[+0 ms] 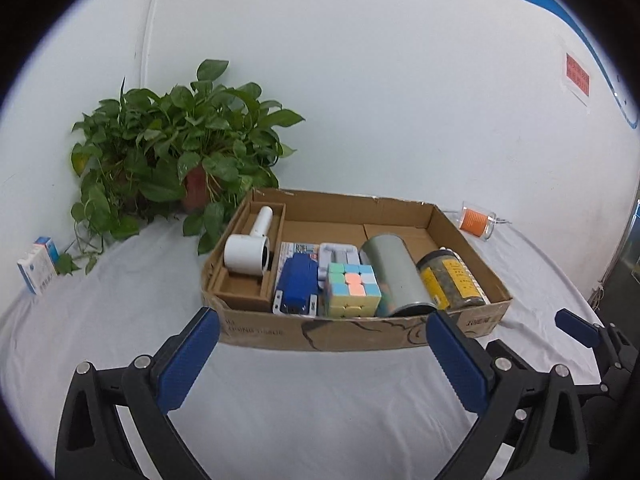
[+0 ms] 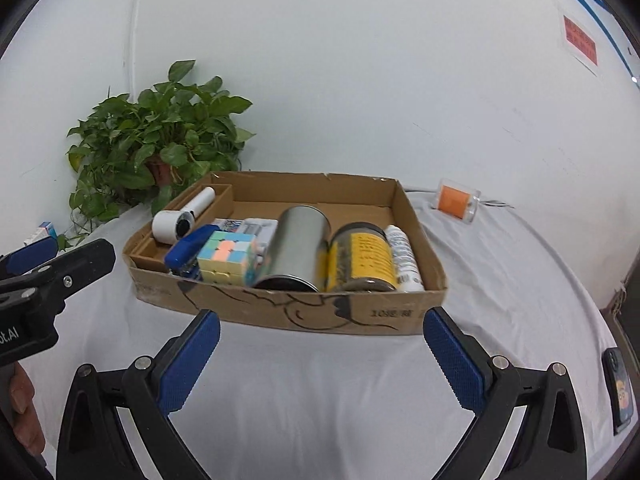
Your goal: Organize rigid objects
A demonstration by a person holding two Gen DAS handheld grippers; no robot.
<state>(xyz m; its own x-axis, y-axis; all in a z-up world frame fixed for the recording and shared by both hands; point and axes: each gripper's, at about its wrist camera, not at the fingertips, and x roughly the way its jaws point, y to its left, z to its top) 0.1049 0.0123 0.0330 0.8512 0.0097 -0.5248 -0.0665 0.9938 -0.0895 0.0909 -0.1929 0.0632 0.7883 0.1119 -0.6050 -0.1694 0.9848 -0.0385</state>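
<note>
While both pairs of tongs hung above the white-clothed bench (image 1: 120, 320), the cardboard tray (image 1: 360, 332) lay straight ahead of them, its long axis running crosswise to their reach and its near wall just beyond the fingertips. Inside it, the metal can (image 2: 298, 244) and the yellow-labelled jar (image 2: 362, 258) lay on their sides with their long axes pointing toward the cameras, the white bottle (image 2: 404, 258) beside the jar against the right wall. Left of the can sat the pastel cube (image 1: 352, 290), then the blue stapler (image 1: 298, 290), then the white hair dryer (image 1: 248, 250) in its own inner box. Outside the tray, an orange-filled clear box (image 2: 456, 202) lay well apart at the far right, nearer the right tongs (image 2: 320, 336), which stood wide apart and empty. The left tongs (image 1: 322, 336) gaped likewise, holding nothing. Judged from this, the stray box looked the likely next pick, for the right side.
</note>
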